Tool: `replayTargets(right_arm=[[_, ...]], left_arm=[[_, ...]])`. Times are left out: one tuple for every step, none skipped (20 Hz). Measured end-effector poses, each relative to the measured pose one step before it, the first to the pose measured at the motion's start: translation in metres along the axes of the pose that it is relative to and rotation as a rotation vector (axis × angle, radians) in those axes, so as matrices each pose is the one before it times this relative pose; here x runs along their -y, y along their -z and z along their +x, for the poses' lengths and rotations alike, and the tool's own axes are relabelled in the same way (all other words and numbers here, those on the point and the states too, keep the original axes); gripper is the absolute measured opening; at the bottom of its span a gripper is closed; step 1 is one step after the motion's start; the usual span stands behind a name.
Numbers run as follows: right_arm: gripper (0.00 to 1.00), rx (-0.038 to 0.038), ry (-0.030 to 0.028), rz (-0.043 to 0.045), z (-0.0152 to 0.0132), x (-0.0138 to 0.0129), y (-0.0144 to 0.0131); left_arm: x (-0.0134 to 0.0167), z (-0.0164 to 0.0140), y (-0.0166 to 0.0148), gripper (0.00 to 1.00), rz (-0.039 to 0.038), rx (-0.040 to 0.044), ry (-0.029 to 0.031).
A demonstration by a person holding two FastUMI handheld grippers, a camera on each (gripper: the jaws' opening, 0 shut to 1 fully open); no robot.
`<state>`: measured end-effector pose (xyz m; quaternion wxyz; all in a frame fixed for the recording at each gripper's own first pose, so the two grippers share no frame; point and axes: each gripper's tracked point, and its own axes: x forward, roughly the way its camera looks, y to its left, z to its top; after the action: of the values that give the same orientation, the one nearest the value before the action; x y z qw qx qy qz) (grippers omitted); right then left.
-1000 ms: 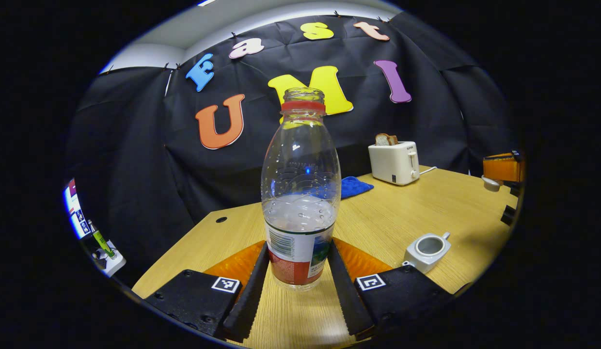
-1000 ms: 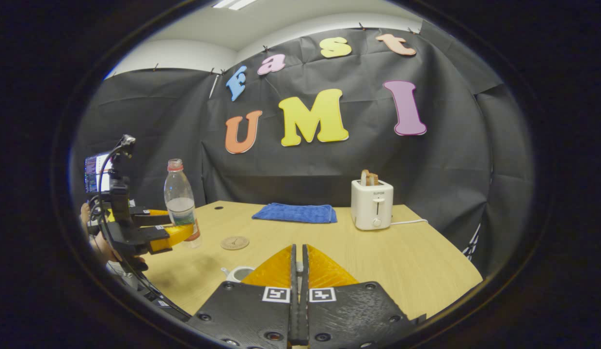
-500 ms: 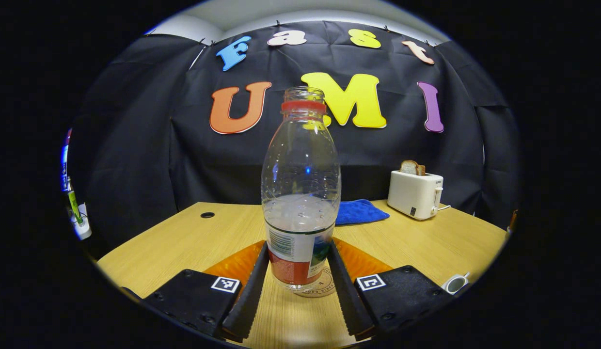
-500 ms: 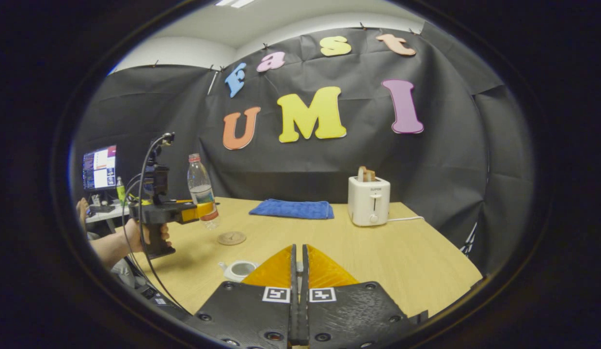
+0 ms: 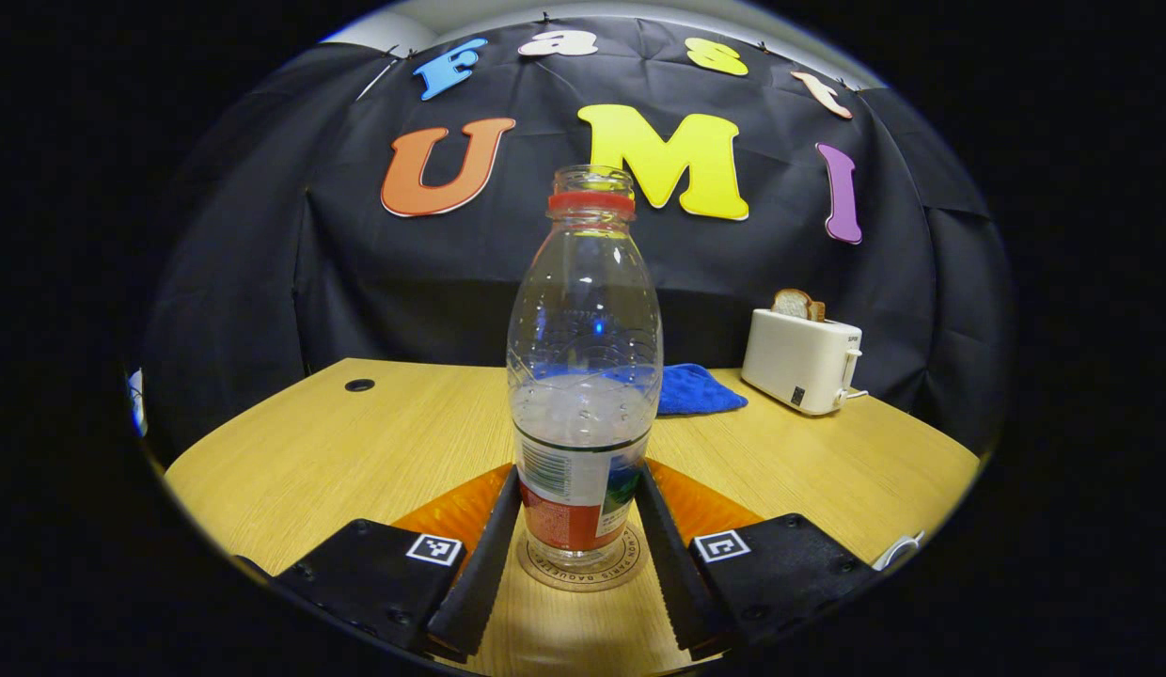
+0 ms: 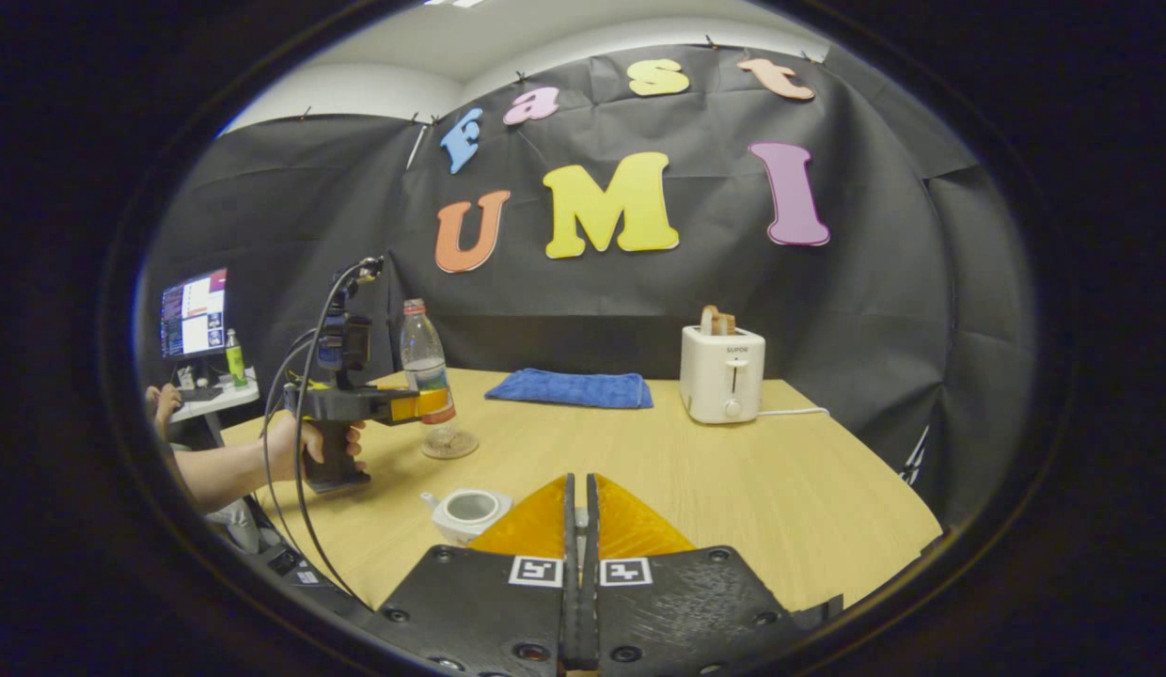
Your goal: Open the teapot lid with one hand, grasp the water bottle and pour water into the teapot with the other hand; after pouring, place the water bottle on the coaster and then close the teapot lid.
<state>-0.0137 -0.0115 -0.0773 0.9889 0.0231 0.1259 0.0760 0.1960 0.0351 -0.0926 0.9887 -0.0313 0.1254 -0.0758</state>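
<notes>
A clear water bottle (image 5: 583, 376) with a red neck ring, no cap and some water stands upright between the fingers of my left gripper (image 5: 578, 480), which is shut on its labelled lower part. Its base is on or just above the round coaster (image 5: 578, 575). The right gripper view shows that bottle (image 6: 428, 371), the coaster (image 6: 449, 448) and the left gripper (image 6: 423, 404) held by a hand. The white teapot (image 6: 470, 511) stands open on the table, left of my right gripper (image 6: 580, 489). That gripper is shut, with a pale sliver of the teapot lid (image 6: 580, 516) between its fingers.
A white toaster (image 6: 722, 385) with bread stands at the back right of the wooden table (image 6: 733, 489). A folded blue cloth (image 6: 569, 387) lies by the wall. A monitor (image 6: 193, 312) and a small side table are off the left edge.
My left gripper has carried the bottle away from the teapot, over to the coaster, and lowered it there. The right gripper has stayed shut and nearly still.
</notes>
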Motion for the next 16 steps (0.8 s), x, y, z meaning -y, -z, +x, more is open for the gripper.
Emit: replayTargets(right_arm=[[0.00,0.00020,0.00120,0.00048,-0.00042,0.00060,0.00050],[0.00,-0.00380,0.00101,0.00047,0.00071,0.00073,0.00039],[0.00,-0.00491,-0.00148,-0.00272,0.00050,-0.00044,0.00196],[0.00,-0.00233,0.00068,-0.00305,0.00025,-0.00036,0.00043],[0.00,-0.00013,0.00059,-0.00186,-0.00061,0.00040,0.00049],[0.00,0.00059,-0.00004,0.00030,-0.00082,0.00002,-0.00042],[0.00,0.00055,0.00028,0.00019,0.00000,-0.00027,0.00009],[0.00,-0.00011,-0.00034,0.00073,0.00067,-0.00032,-0.00040],[0.00,-0.00046,0.00003,-0.00046,0.00032,0.00001,0.00037],[0.00,-0.00047,-0.00021,-0.00019,0.00001,-0.00046,0.00001],[0.00,-0.00097,-0.00147,-0.00031,0.00031,-0.00102,0.00038],[0.00,0.00150,-0.00094,-0.00142,-0.00009,-0.00123,-0.00124],[0.00,0.00148,-0.00254,-0.00166,-0.00024,-0.00113,0.00027],[0.00,0.00202,-0.00179,-0.00004,0.00050,-0.00110,-0.00129],[0.00,0.00163,-0.00340,0.00150,0.00105,-0.00159,-0.00065],[0.00,0.00263,-0.00320,0.00192,0.00115,-0.00161,-0.00130]], left_arm=[[-0.00015,0.00236,0.00393,0.75,0.00441,-0.01128,0.00214],[-0.00167,0.00164,0.00341,0.76,0.00070,-0.00915,-0.00288],[-0.00183,0.00115,0.00189,0.76,-0.00284,-0.00508,-0.00059],[0.00020,0.00026,0.00101,0.77,-0.00230,0.00060,-0.00003],[0.00051,-0.00034,-0.00046,0.78,0.00063,0.00098,0.00371],[0.00038,0.00146,-0.00010,0.78,0.00231,-0.00204,0.00465],[0.00093,0.00027,0.00228,0.79,-0.00274,-0.00405,0.00433],[0.00073,0.00114,0.00096,0.81,-0.00363,-0.00378,0.00558],[-0.00056,-0.00003,0.00068,0.84,-0.00036,-0.00284,0.00241],[-0.00029,-0.00178,0.00007,0.86,0.00067,0.00079,-0.00271],[-0.00272,-0.00072,-0.00193,0.90,0.00129,0.00683,-0.00596],[0.00050,0.00013,-0.00096,0.93,0.00113,0.00653,-0.00110],[0.00102,0.00192,-0.00003,0.99,0.00218,-0.00131,0.00082],[0.00154,-0.00404,0.00044,0.99,-0.00395,-0.00482,0.00728],[0.00130,-0.00293,0.00045,0.99,-0.00549,-0.00522,0.01055],[0.00098,-0.00396,0.00351,0.99,0.00097,-0.01080,-0.00007]])
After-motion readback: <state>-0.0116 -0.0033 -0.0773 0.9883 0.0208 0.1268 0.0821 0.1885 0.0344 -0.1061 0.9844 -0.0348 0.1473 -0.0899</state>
